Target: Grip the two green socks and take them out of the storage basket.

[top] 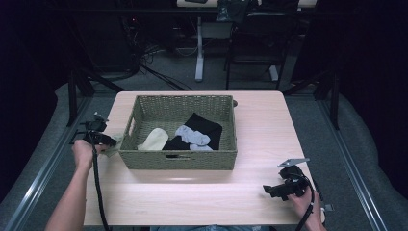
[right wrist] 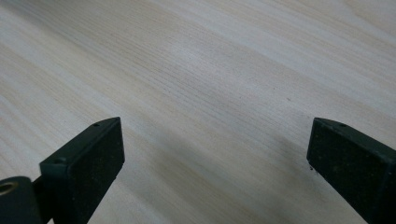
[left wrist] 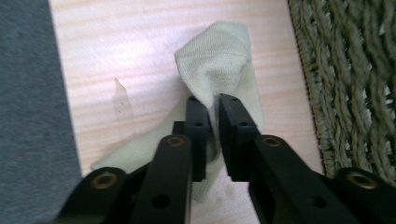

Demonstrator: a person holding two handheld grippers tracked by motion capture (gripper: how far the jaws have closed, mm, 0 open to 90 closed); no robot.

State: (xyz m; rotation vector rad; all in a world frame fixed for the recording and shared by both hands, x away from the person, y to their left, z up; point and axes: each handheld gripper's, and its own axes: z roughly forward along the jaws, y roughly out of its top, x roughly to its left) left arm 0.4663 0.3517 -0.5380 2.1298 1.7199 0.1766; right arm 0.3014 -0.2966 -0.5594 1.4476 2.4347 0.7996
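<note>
A pale green sock (left wrist: 212, 60) lies crumpled on the wooden table (top: 192, 192), just left of the woven basket (top: 178, 160). My left gripper (left wrist: 214, 99) points down at it, jaws nearly together with a fold of the sock pinched between the pads. From above, the left gripper (top: 109, 141) and the sock (top: 113, 150) sit by the basket's left wall. My right gripper (top: 266, 190) rests at the table's front right. Its jaws (right wrist: 215, 140) stand wide open over bare wood.
Inside the basket lie a cream sock (top: 156, 139), a grey sock (top: 192, 135) and black clothing (top: 204, 126). The table's left edge (left wrist: 65, 116) runs close beside the left gripper, with grey floor beyond. Chairs and desk legs stand behind the table.
</note>
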